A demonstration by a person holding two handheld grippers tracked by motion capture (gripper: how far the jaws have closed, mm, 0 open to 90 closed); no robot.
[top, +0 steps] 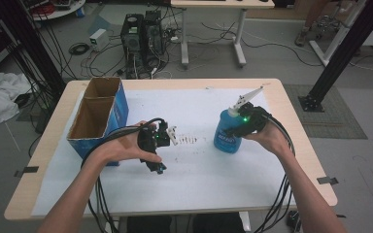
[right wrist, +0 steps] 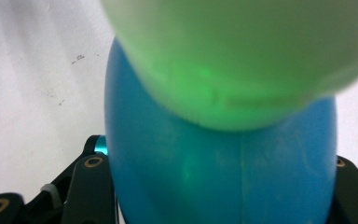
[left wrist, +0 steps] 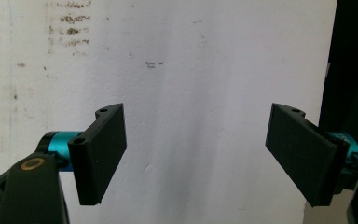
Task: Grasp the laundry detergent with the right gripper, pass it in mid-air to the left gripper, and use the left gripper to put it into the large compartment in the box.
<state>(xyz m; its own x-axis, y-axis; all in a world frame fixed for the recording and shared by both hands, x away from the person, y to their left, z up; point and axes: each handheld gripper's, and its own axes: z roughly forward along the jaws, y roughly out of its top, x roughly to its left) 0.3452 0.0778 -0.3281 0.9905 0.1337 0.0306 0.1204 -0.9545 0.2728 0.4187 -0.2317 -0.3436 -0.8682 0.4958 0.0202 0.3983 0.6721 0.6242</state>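
A blue spray bottle (top: 227,136) with a white trigger head (top: 243,101) stands upright on the white sheet, right of the middle. My right gripper (top: 245,121) comes at it from the right, shut on its upper body. In the right gripper view the blue body (right wrist: 214,172) spans the whole gap between the jaws, under the green-lit white head (right wrist: 242,60). My left gripper (top: 156,166) hovers left of centre and points down at the sheet. Its jaws (left wrist: 196,135) stand wide open with nothing between them.
An open blue cardboard box (top: 99,116) with two compartments stands at the table's left side. A white sheet (top: 199,179) covers the tabletop and carries dark smudges (top: 187,140) between the grippers. Black cables trail from both hands over the near edge.
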